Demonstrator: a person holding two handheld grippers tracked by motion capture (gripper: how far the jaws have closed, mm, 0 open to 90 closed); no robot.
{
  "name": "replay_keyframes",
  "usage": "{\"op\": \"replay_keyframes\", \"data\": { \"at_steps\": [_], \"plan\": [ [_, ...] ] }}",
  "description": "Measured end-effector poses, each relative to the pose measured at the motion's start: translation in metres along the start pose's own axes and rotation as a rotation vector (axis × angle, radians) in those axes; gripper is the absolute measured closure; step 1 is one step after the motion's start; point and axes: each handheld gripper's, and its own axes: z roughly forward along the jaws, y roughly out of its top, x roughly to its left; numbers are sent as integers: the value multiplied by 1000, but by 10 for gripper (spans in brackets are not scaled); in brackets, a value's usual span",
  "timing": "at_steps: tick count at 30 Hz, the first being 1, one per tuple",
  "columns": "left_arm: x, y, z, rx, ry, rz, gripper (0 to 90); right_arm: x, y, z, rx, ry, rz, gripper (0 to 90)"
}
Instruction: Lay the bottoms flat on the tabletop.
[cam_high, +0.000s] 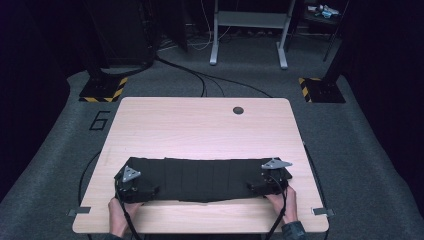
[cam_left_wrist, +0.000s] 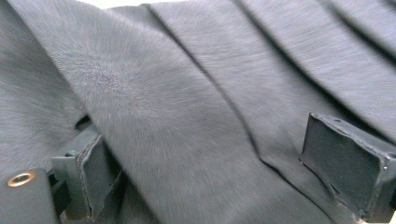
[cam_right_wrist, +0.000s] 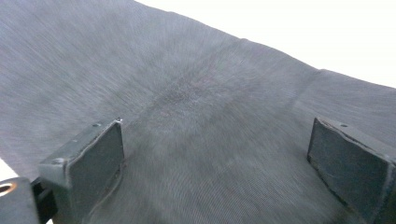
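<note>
Left gripper at cloth's left end, jaws spread wide apart, dark fabric lying between and over them; left jaw partly buried under fold. Right gripper at cloth's right end, jaws likewise wide apart, resting on flat fabric, nothing pinched. Black cloth stretched as long band across near part of wooden table, pleated with lengthwise creases. Gripper bodies hard to separate from dark cloth in high view. Hands cut off at bottom edge.

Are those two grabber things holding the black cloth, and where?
Neither holds it. The left gripper and right gripper sit over opposite ends of the dark cloth, jaws spread wide apart with fabric lying between them, not pinched.
</note>
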Motion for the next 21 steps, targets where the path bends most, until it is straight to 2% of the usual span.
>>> {"op": "replay_keyframes", "data": {
  "at_steps": [2,3,6,9,13,15,19,21],
  "plan": [
    [0,-3,-7,-17,-20,-4,66,0,-2,-13,-29,-10,27,35],
    [0,-5,-11,-27,-21,-9,67,0,-4,-17,-38,-17,25,40],
    [1,-13,-20,-47,-23,-7,76,4,-11,-31,-42,-37,22,74],
    [3,-23,-27,-64,-34,-21,127,11,-24,-42,-47,-50,36,129],
    [3,-32,-28,-46,-37,-21,156,20,-36,-47,-51,-53,41,176],
    [2,-34,-28,-36,-43,-10,181,23,-41,-48,-49,-66,36,225],
    [2,-37,-27,-41,-45,-24,215,25,-44,-44,-39,-76,39,329],
    [-1,-38,-26,-30,-58,-6,224,27,-45,-41,-46,-81,32,378]
  ]
}}
